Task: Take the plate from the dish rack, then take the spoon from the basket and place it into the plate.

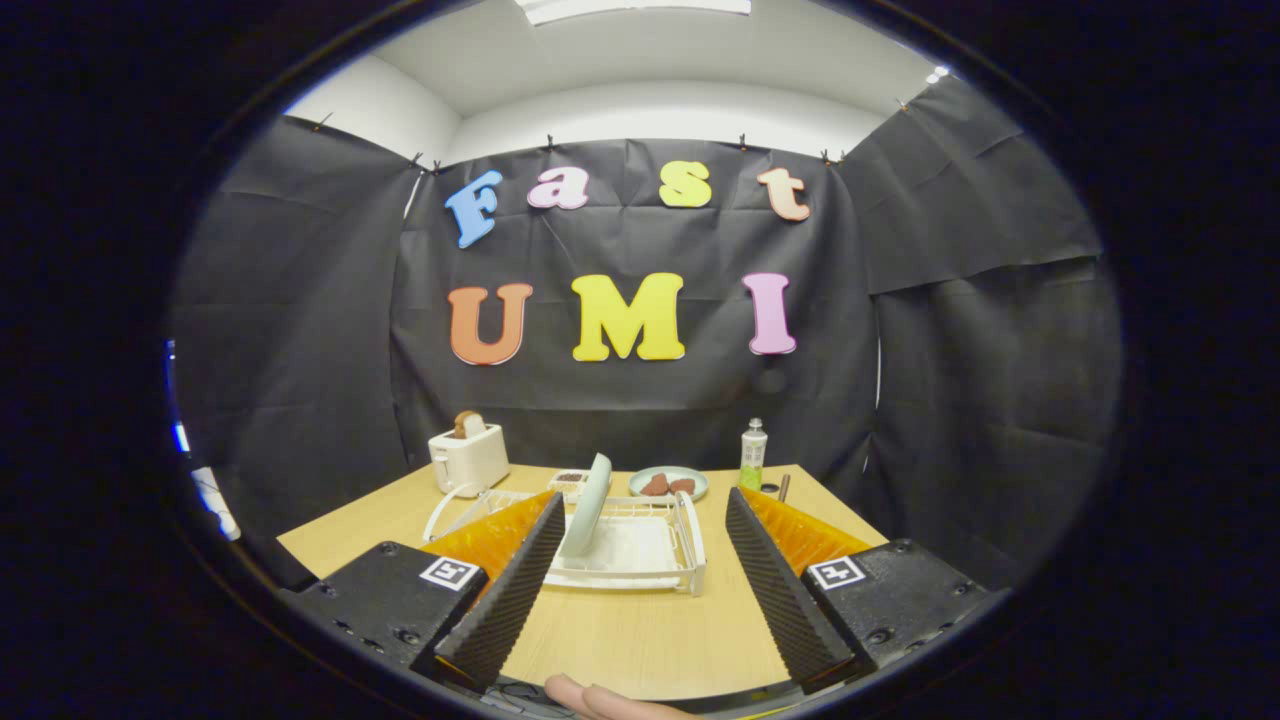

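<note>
The gripper (640,545) hangs above the near part of the wooden table (640,630), its two fingers spread wide with nothing between them but bare tabletop. Just ahead of the fingers, and framed between them, sits one white dish rack (640,552). One pale green plate (588,505) stands on edge in the rack's left side, close beside the left finger's tip and a little beyond it; no finger touches it. Farther back there is one white toaster (468,458) at the far left with one slice of bread (467,423) sticking out of its top, one small dish (668,482) holding two brownish pieces of food, and one bottle (752,454) to the right of that dish. A small white container (570,482) lies behind the plate; what it holds is too small to tell. A fingertip (600,700) of a person shows at the near edge, below the fingers.
</note>
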`<action>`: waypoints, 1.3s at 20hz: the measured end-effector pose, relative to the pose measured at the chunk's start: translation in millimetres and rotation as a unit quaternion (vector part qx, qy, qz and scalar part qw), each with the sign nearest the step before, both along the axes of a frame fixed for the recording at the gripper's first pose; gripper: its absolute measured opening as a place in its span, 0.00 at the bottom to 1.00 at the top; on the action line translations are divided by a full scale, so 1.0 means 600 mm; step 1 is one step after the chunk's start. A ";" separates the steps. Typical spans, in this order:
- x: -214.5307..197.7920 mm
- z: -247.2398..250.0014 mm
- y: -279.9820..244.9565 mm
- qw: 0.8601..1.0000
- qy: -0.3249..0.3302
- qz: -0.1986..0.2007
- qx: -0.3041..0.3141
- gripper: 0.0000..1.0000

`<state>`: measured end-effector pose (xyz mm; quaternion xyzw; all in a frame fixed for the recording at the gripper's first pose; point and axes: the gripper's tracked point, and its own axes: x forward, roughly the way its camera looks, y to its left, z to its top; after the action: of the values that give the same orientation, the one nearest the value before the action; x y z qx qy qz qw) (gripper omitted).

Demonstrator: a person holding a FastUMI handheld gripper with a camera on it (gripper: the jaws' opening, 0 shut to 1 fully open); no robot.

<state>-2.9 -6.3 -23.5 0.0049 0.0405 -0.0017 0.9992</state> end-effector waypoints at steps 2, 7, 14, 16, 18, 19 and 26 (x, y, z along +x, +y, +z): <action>-0.002 0.002 -0.009 1.000 0.000 -0.006 0.003 1.00; 0.016 -0.005 -0.003 1.000 0.024 0.003 0.002 1.00; 0.107 0.004 0.015 0.996 0.075 0.016 -0.034 1.00; 0.145 0.004 0.022 0.993 0.098 0.017 -0.056 1.00; 0.180 0.006 0.034 0.989 0.129 0.027 -0.061 1.00; 0.198 0.009 0.039 0.987 0.147 0.028 -0.061 1.00; 0.313 -0.002 0.104 0.946 0.299 0.077 -0.096 1.00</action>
<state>185.1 56.2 -24.7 -0.0945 0.3371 0.0705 0.9341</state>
